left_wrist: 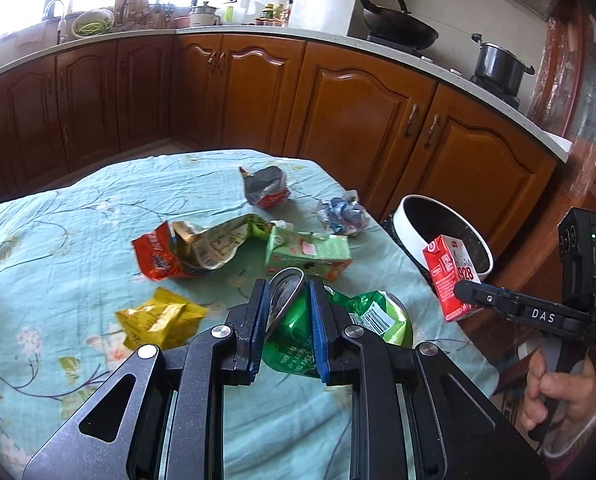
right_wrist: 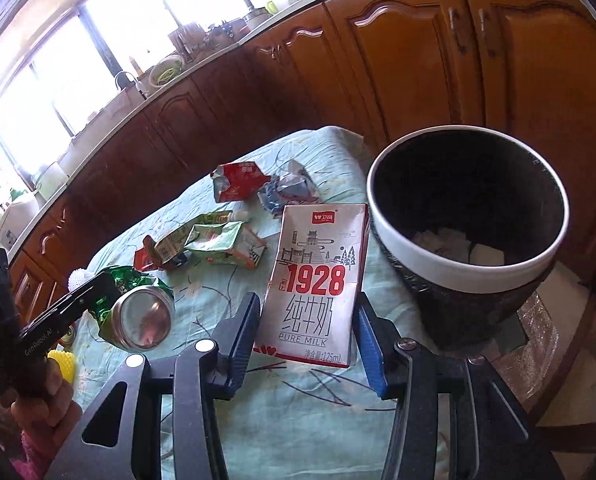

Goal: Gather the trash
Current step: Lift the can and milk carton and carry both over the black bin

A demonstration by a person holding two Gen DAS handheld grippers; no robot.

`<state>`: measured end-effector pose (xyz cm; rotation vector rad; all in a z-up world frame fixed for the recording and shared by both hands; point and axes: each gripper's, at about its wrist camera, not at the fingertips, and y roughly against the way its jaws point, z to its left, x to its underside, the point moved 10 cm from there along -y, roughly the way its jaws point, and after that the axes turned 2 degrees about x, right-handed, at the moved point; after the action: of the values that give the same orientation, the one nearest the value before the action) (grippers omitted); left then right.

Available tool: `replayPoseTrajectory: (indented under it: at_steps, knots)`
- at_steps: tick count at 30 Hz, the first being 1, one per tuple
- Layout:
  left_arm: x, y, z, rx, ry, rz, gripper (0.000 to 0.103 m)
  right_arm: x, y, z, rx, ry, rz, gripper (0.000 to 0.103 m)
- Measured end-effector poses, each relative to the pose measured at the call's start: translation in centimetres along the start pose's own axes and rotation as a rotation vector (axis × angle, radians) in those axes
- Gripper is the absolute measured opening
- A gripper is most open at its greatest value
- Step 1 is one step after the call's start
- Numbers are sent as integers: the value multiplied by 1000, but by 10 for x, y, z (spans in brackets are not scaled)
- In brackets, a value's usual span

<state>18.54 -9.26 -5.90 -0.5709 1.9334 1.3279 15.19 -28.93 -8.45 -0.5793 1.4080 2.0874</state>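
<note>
Left gripper [left_wrist: 286,312] angled down, jaws clamped narrow on a green bag [left_wrist: 298,344]. Right gripper [right_wrist: 306,332] angled down, pads pressing a milk carton [right_wrist: 318,276]. A hand [left_wrist: 558,396] squeezes its handle.

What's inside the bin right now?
In the bin, a few pale, paper-like scraps lie at the bottom. The near wall hides the rest of the floor.

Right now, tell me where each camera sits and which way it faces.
Left wrist: on the left gripper, angled down over the table toward the cabinets; its fingers pinch a green bag; the right gripper and hand show at right.
Right wrist: on the right gripper, angled down toward the bin; its fingers hold a milk carton; the left gripper shows at left.
Shared: bag, carton, bin, table litter.
</note>
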Motion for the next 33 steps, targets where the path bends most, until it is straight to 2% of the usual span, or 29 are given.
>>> replayPoseTrajectory:
  at_steps: [13, 33]
  knots:
    - [-28, -48, -95, 97, -124, 9, 19, -32, 24, -68, 56, -72, -72, 47]
    - [-77, -127, -167, 108, -216, 26, 19, -70, -2, -128, 78, -108, -38, 47]
